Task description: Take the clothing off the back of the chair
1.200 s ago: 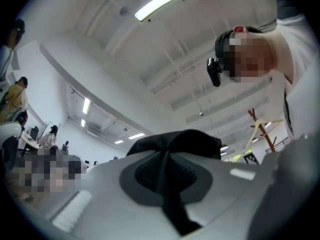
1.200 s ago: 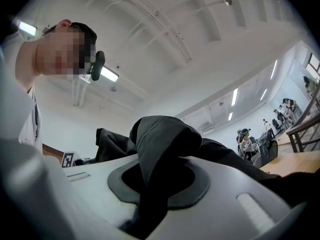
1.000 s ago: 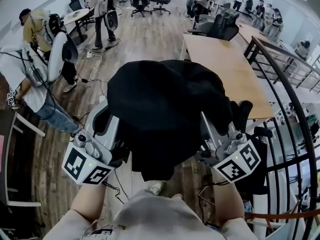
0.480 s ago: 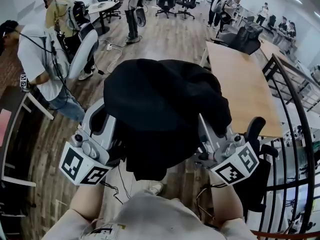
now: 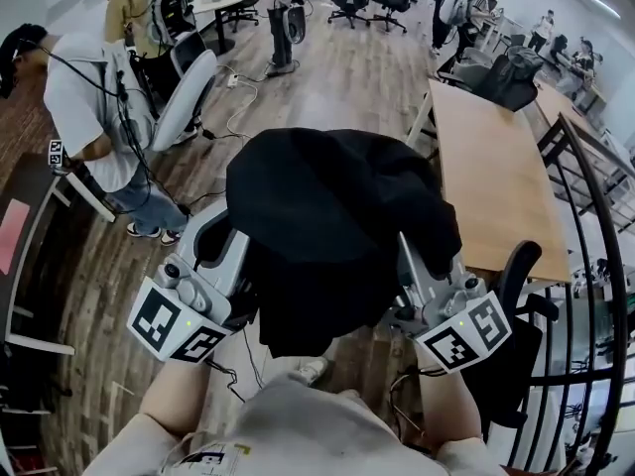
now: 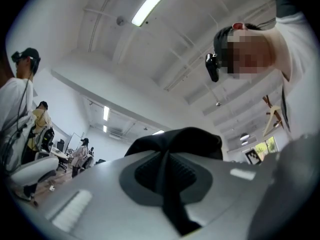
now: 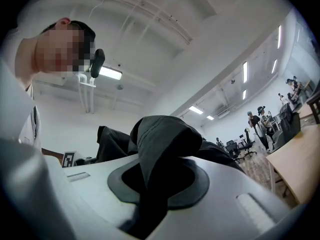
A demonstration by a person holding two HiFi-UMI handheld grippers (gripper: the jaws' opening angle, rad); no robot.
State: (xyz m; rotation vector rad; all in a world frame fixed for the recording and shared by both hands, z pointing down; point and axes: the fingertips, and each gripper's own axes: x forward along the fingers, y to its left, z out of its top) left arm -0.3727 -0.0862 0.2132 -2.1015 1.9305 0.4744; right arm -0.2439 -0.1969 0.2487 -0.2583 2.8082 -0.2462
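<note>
A black garment hangs bunched in the air in front of me, held up from both sides. My left gripper is shut on its left edge. In the left gripper view a thin fold of black cloth runs between the closed left gripper's jaws. My right gripper is shut on the right edge. In the right gripper view a thick fold of cloth fills the right gripper's narrow gap. The cloth hides both sets of fingertips in the head view. A black office chair stands low at the right, apart from the garment.
A long wooden table runs along the right, with a black metal railing beyond it. Two people stand at the left beside a white chair. Cables lie on the wooden floor. More chairs and people are at the far end.
Both grippers have carried the black garment sideways, and the table and the people behind it have slid across the view. Both grips look the same.
</note>
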